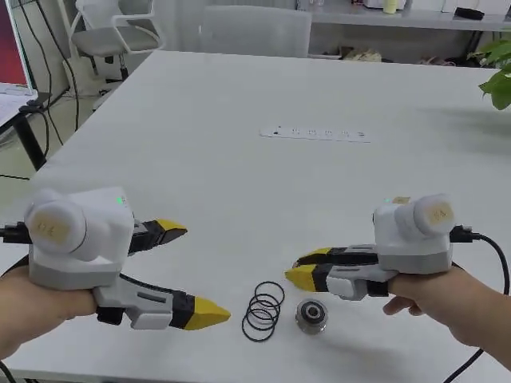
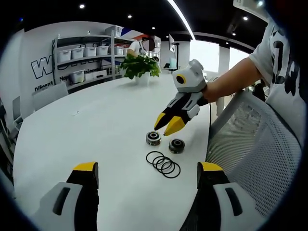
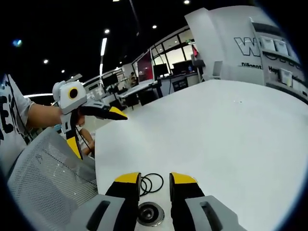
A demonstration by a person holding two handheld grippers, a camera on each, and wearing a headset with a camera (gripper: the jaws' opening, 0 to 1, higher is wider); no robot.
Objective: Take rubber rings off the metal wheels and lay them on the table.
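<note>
Left gripper [image 1: 200, 271] jaws wide open; right gripper [image 1: 295, 270] jaws barely parted, empty. Rubber rings [image 1: 263, 311] likely light, limp: pinch one strand. Metal wheel [image 1: 311, 314] rigid, may roll.

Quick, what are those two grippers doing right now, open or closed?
Left gripper: wide open, empty.
Right gripper: slightly open, empty.

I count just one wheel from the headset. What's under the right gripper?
In the left gripper view, two metal wheels sit on the table below the tips of the right gripper. In the head view it covers one; the other shows beside the rubber rings.
</note>
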